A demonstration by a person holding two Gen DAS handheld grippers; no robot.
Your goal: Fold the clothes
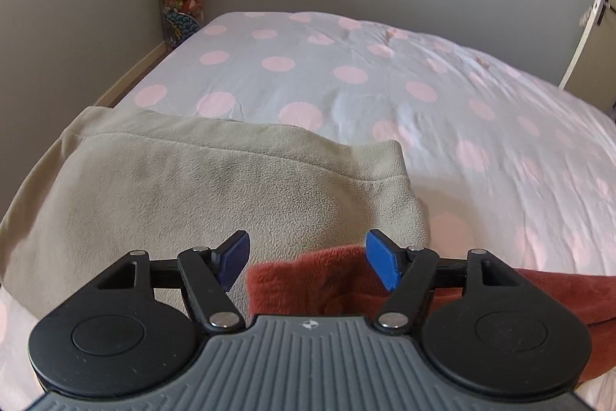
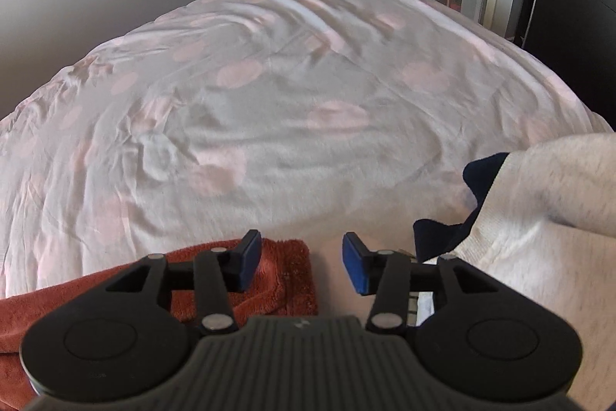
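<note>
Left gripper (image 1: pixel 308 259) wide, empty, over rust-red garment (image 1: pixel 327 280) at bed (image 1: pixel 385 95) near edge beside beige fleece (image 1: pixel 192 187); right gripper (image 2: pixel 302 262) wide, empty at its corner; soft, light, likely floppy, best pinched at corners.

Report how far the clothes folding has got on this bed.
Done: the beige fleece lies flat with a straight edge and looks folded. In hand: nothing; the left gripper and right gripper are open, each above an end of the rust-red garment. Left: that one, plus the light grey garment over a navy one.
</note>
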